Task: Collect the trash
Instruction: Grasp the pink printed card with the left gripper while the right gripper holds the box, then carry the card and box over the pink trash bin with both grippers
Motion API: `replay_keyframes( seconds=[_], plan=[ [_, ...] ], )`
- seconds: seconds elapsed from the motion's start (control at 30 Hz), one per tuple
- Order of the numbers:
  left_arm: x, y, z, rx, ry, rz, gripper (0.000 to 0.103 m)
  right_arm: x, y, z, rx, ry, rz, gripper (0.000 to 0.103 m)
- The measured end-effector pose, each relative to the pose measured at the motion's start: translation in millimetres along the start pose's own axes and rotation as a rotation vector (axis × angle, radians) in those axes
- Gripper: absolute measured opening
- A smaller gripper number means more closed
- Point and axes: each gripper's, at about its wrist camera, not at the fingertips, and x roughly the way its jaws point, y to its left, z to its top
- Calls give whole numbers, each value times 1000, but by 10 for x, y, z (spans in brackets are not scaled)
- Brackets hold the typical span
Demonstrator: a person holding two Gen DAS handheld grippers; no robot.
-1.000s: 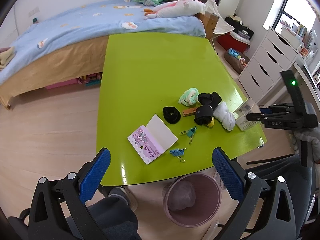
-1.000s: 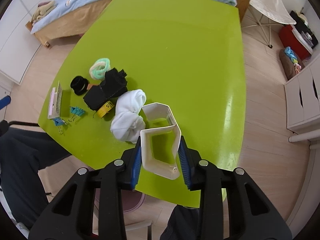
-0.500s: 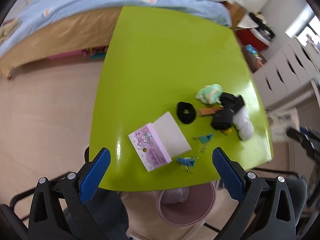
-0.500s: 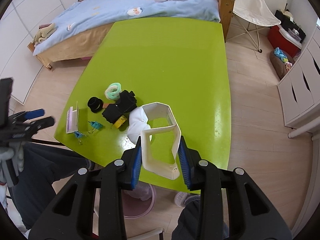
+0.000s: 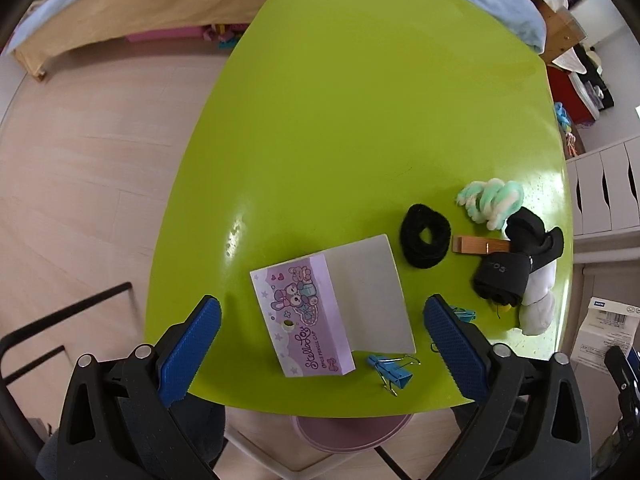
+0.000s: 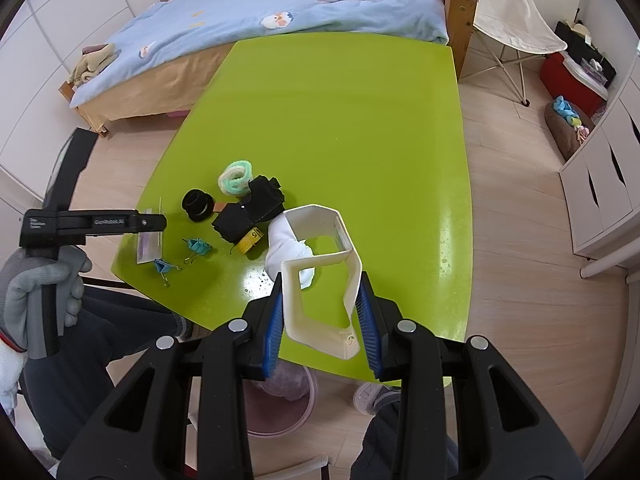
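My right gripper point(image 6: 320, 292) is shut on an empty white carton sleeve point(image 6: 352, 276) and holds it in the air above the near edge of the green table point(image 6: 340, 120). A pink trash bin point(image 6: 280, 396) stands on the floor under that edge. My left gripper point(image 5: 324, 340) is open and points steeply down, its fingers on either side of a purple pencil-cap box point(image 5: 304, 316) that lies on the table with its white flap open. In the right wrist view the left gripper point(image 6: 148, 222) hovers over that box point(image 6: 150, 248), held by a gloved hand point(image 6: 40, 280).
Right of the box lie a black scrunchie point(image 5: 426, 236), a green-white scrunchie point(image 5: 492, 200), a wooden clip point(image 5: 476, 245), black socks point(image 5: 504, 276), white socks point(image 5: 536, 304) and two blue binder clips point(image 5: 390, 368). A bed point(image 6: 240, 32) borders the far side, white drawers point(image 6: 600, 184) the right.
The left gripper has come down toward the table and tipped downward, so the purple box now sits between its open fingers. The right gripper has risen slightly with the carton.
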Motion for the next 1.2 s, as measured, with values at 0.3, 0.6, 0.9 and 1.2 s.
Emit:
replay_keyframes(
  seconds=[0.3,0.6,0.9,1.2],
  plan=[
    [-65,19,-73,33,-8,-57,40,7,47,-2,-5,-4,12,34],
    [-131,-49,-130,146,-39,-98,2,-33,135,-18,-12,-20,20,34],
    [-516,-127,-294,278,-157,-118,0,-193,241,-113,-21,-57,32,34],
    [-978,-312,-756,436,-273,-170,0,-422,375,-305,-38,-92,53,34]
  ],
)
